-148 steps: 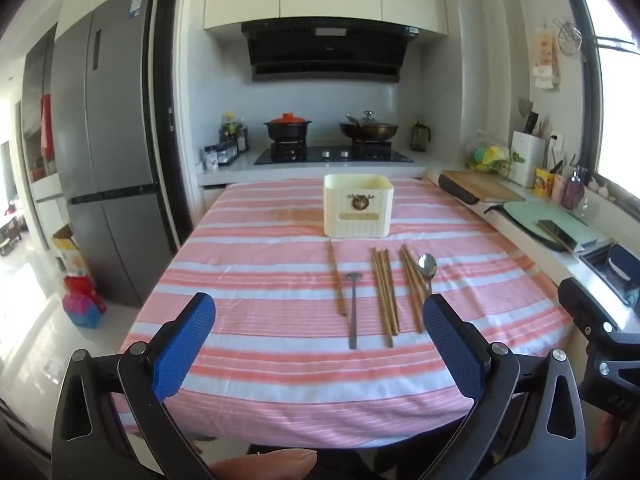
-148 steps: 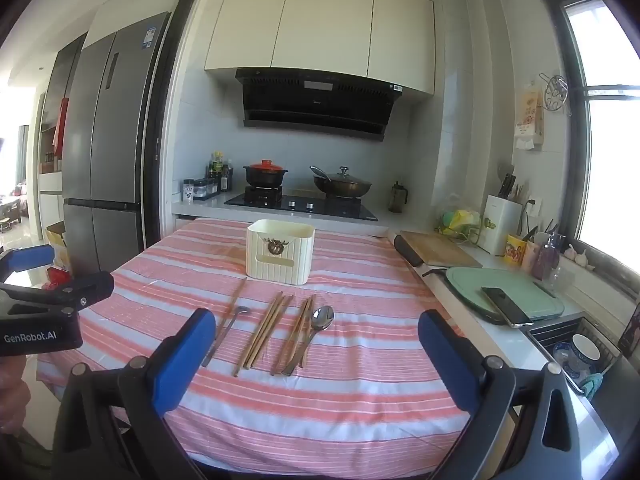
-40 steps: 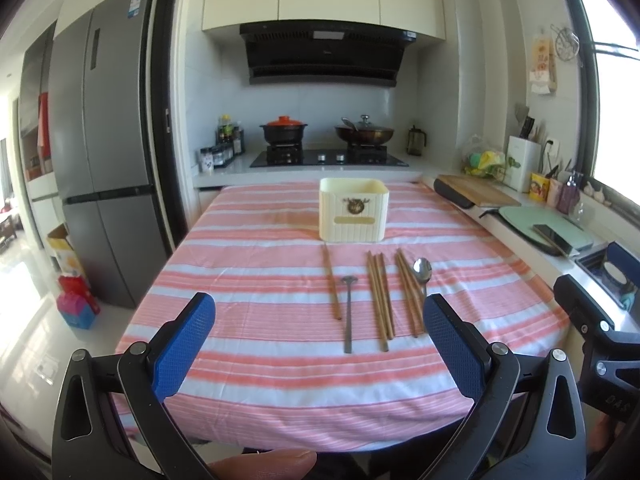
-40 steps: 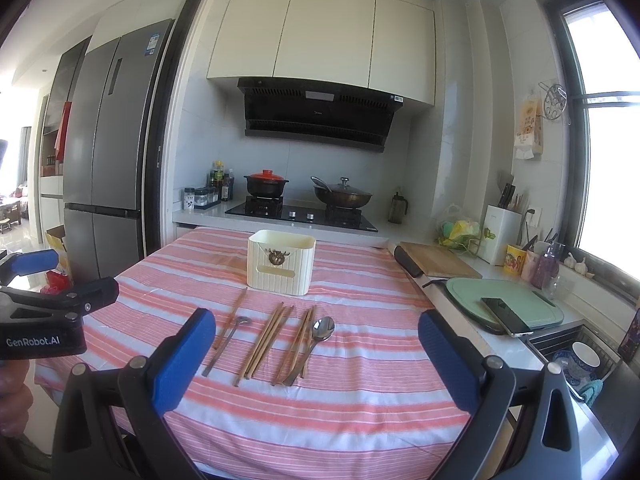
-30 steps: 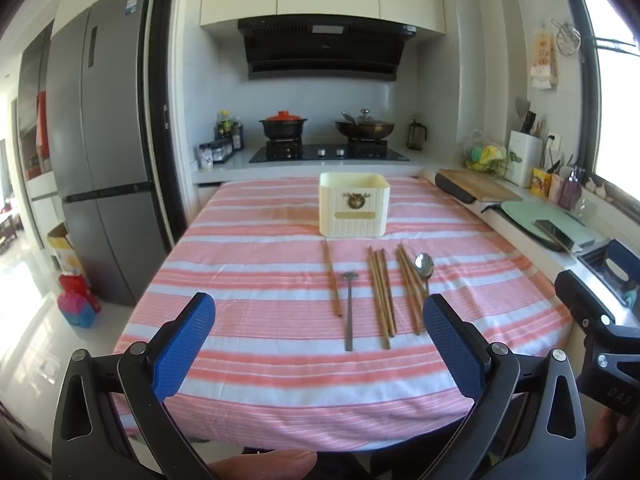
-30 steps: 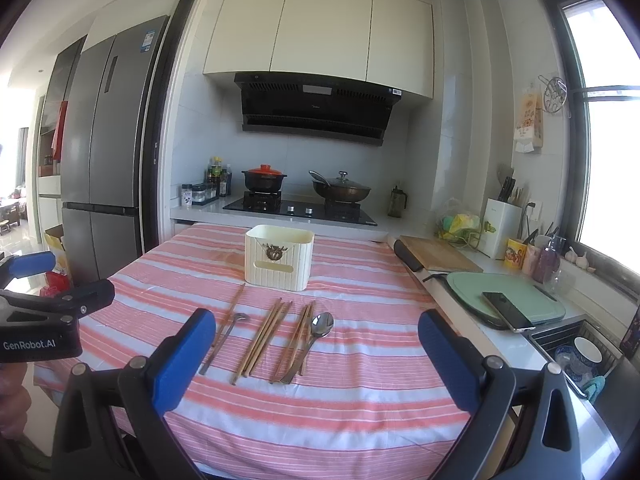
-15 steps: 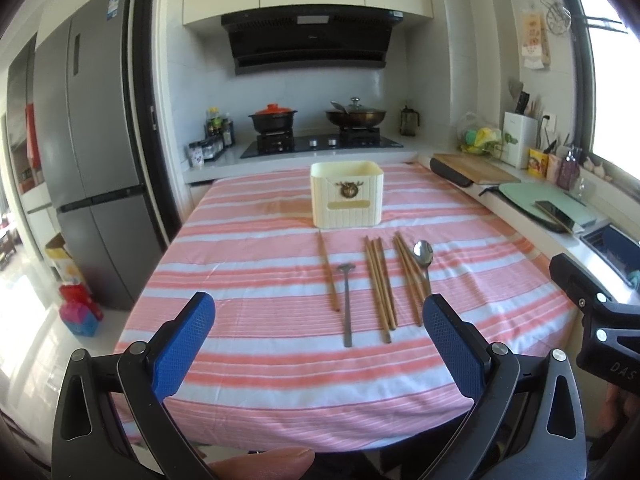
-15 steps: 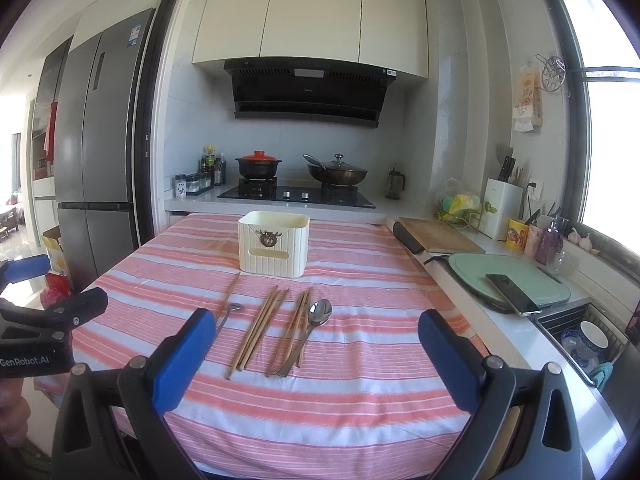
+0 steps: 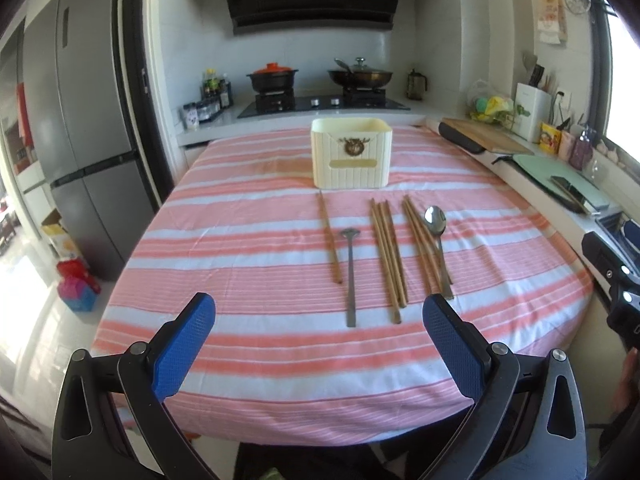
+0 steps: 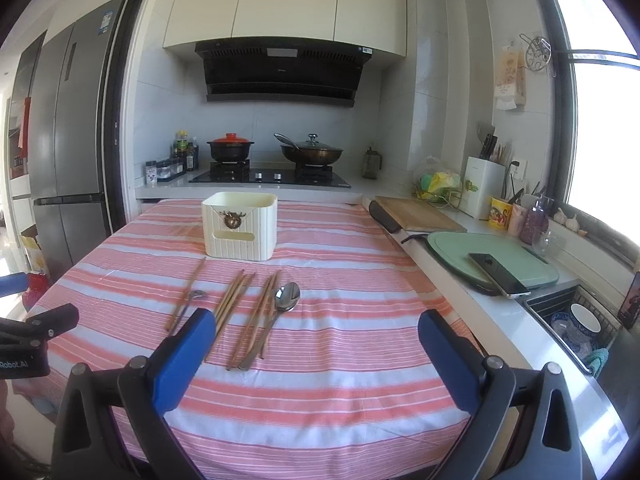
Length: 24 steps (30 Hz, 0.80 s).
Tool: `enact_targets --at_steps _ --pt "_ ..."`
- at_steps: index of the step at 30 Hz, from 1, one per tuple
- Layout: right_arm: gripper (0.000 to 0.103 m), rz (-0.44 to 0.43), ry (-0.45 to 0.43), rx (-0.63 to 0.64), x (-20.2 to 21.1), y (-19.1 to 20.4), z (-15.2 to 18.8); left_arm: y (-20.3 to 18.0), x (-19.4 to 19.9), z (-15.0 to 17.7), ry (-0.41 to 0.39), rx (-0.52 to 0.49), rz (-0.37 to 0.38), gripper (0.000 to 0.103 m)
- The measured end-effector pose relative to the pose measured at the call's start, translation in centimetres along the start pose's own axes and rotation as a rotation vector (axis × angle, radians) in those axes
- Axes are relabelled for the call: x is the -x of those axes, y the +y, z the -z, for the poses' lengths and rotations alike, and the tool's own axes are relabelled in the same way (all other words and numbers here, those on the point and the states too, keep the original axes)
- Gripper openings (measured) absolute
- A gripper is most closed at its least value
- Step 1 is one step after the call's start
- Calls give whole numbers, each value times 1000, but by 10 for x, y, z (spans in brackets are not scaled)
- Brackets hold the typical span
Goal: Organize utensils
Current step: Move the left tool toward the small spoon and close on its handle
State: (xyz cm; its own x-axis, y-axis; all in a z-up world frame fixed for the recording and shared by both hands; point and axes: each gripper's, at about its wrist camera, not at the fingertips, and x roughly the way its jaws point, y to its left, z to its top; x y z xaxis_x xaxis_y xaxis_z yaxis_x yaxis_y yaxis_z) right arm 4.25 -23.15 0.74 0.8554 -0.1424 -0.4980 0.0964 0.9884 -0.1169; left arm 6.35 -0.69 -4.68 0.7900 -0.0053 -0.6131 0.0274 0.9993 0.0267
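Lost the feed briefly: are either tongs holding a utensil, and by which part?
Nothing is held. The left tongs and right tongs are open and empty; the wooden chopsticks and metal spoon lie on the striped tablecloth.

From my feed, the tablecloth reads as soft matt woven cloth in pink and white stripes, lightly creased. The chopsticks look like plain brown wood with a dull finish. The spoon is polished metal, its bowl mirror-bright; the left utensil is duller grey metal. The cream utensil holder looks like ribbed matt plastic. My left gripper pads are textured blue over black plastic.
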Motion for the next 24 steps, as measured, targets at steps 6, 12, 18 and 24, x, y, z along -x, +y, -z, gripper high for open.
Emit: enact_targets --at_steps 6,12,18,24 --pt "103 17 68 -3 -29 -8 7 5 -31 6 91 5 35 103" --pt "103 -6 105 15 -51 1 10 11 -49 -1 106 21 94 103" --pt "103 -19 107 20 -62 7 8 19 -77 -18 103 21 93 102" --pt "103 -28 164 14 -80 9 14 19 -110 -31 124 35 122 102"
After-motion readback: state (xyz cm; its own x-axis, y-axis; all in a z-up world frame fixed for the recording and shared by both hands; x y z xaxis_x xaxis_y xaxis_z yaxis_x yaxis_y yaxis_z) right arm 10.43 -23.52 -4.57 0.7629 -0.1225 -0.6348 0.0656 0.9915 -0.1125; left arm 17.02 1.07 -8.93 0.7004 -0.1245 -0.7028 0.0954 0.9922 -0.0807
